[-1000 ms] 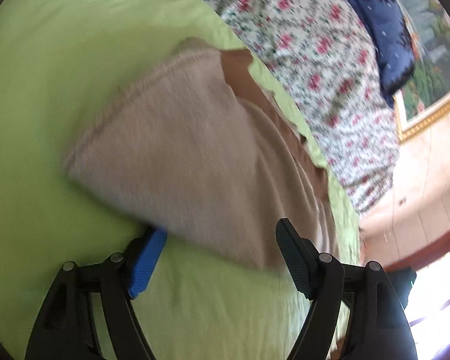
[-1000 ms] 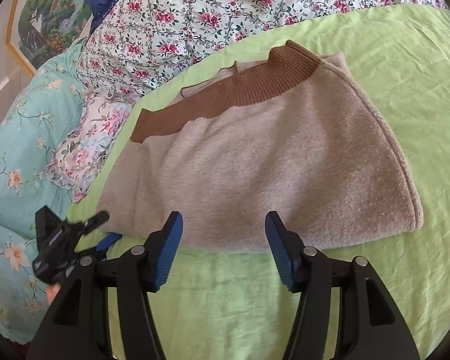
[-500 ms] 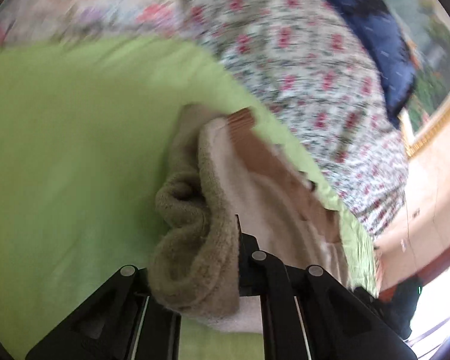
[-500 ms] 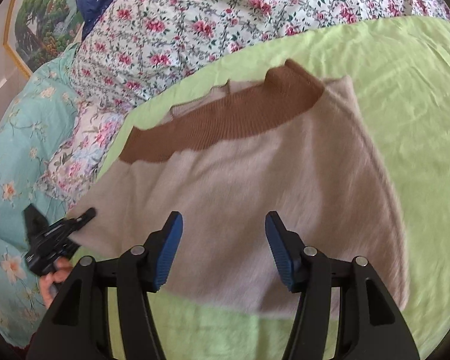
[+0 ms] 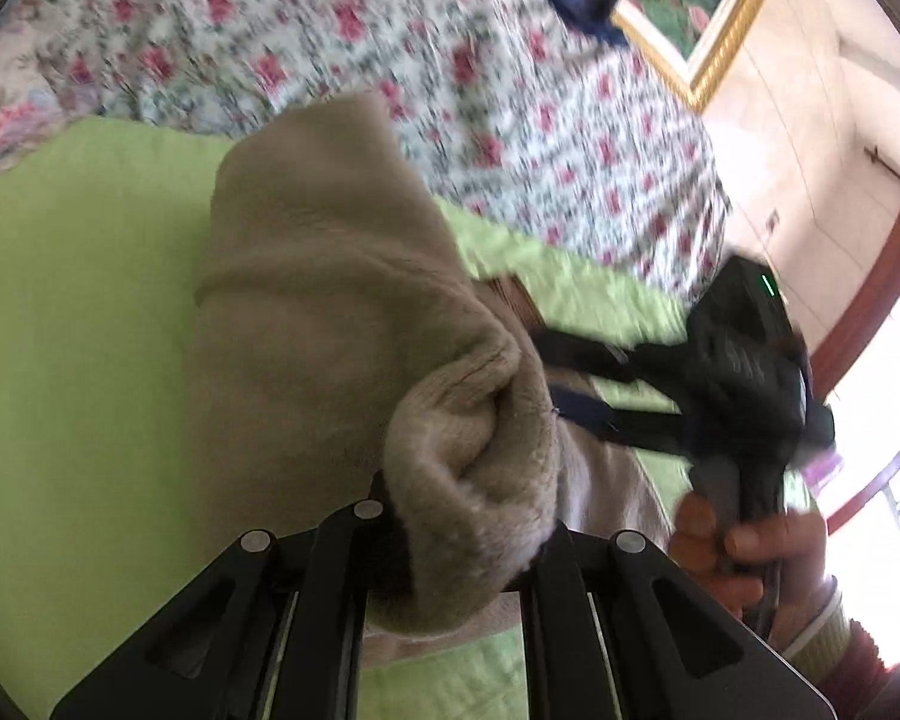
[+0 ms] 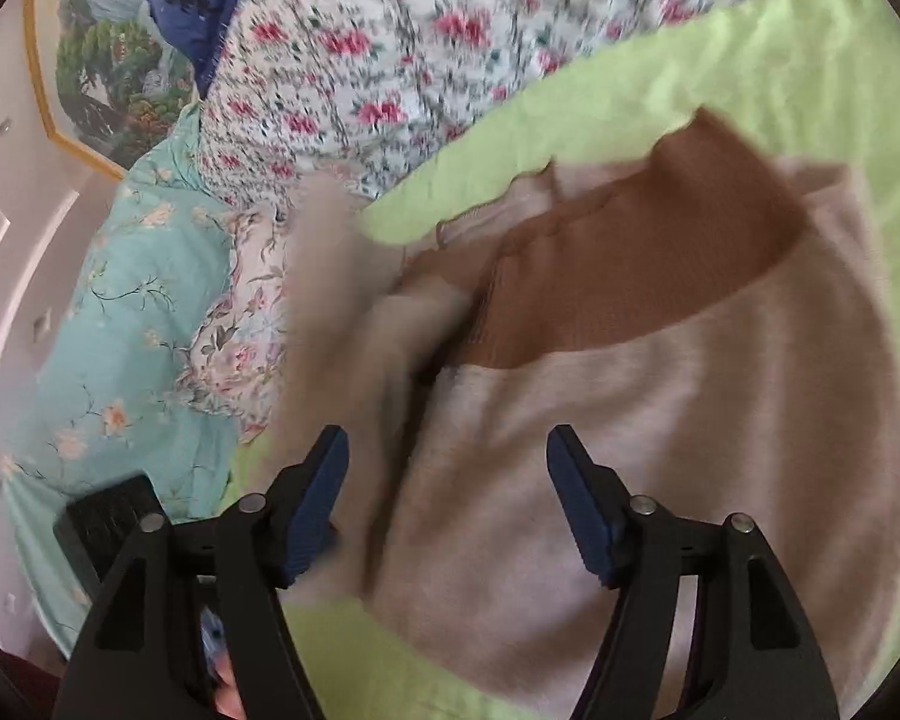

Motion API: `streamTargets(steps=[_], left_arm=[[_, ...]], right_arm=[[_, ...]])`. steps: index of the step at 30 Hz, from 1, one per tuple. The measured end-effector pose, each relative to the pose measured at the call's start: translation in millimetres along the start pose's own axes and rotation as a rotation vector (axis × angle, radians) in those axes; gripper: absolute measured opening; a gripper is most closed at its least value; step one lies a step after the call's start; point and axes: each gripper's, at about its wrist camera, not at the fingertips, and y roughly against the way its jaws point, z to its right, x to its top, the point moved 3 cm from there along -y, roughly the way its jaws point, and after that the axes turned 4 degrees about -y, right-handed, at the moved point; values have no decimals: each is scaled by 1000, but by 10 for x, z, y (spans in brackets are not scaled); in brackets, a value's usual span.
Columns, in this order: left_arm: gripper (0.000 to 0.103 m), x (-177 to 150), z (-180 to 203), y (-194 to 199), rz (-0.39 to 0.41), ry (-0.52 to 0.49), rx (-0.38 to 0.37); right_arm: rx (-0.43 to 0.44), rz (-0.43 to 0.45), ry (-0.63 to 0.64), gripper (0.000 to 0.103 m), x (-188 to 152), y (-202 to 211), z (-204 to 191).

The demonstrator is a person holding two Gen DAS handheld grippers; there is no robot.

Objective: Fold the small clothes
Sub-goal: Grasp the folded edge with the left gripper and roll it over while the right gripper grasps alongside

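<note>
To my side the green sheet point(image 5: 78, 360) lies bare, free for me to pass. The lifted fold of the sweater point(image 5: 342, 312) bunches right at my left claw point(image 5: 462, 540) and blocks the view ahead. My right claw point(image 6: 447, 498) hovers over the sweater's flat part. Flowered pillows point(image 6: 390, 42) wall off the far edge.

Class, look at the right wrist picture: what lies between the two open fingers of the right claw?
In the right wrist view, only the beige garment shows between the right claw fingers, untouched.
</note>
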Motion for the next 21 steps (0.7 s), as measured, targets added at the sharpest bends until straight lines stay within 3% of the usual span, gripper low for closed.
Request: streamTargets(steps=[6,7,8,10,11,14,17,21], left_arm=[[7,-125,52,-163,-49,-22,5],[7,-131,62,-174,-52,-32,12],[7,-132,91,-189,-57,-50,27],[7,-124,139,-183,-57,-77,49],[7,-102,165,-160,-57,-83,47],[7,9,284,-74,-39,-92,27],[8,155,610,-49,-13,-120,-47],[8,169,1058,-316,-46,-138,-118]], right_arm=[[56,-30,-18,68,276,-500,-47],[52,-29,-13,60,323,-566,-63],[45,-32,-5,40,365,-632,-87],[1,-25,13,21,447,-702,-131],[-3,-19,18,19,485,-689,-153],[13,32,75,18,573,-426,-306],[-11,99,148,18,656,6,-409],[-118,147,180,18,738,499,-189]])
